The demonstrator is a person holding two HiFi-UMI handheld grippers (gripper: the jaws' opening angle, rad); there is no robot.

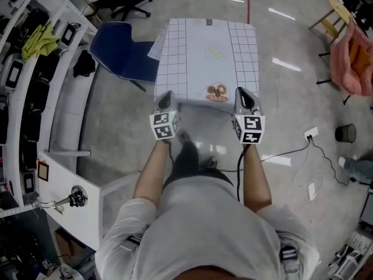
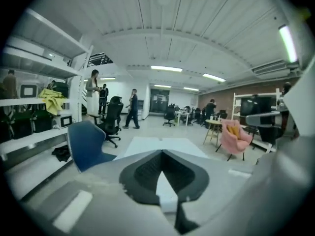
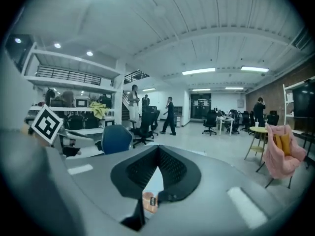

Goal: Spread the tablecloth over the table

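The grey concrete floor (image 1: 285, 92) carries white shelving (image 1: 35, 69) at the left, a blue chair (image 1: 125, 54) and a pink chair (image 1: 352, 57). The gridded tablecloth (image 1: 201, 57) lies flat, covering the worktop. At its near edge, the left gripper (image 1: 165, 96) and right gripper (image 1: 243, 93) have their fingers (image 2: 145, 173) closed together. Whether they pinch cloth cannot be told.
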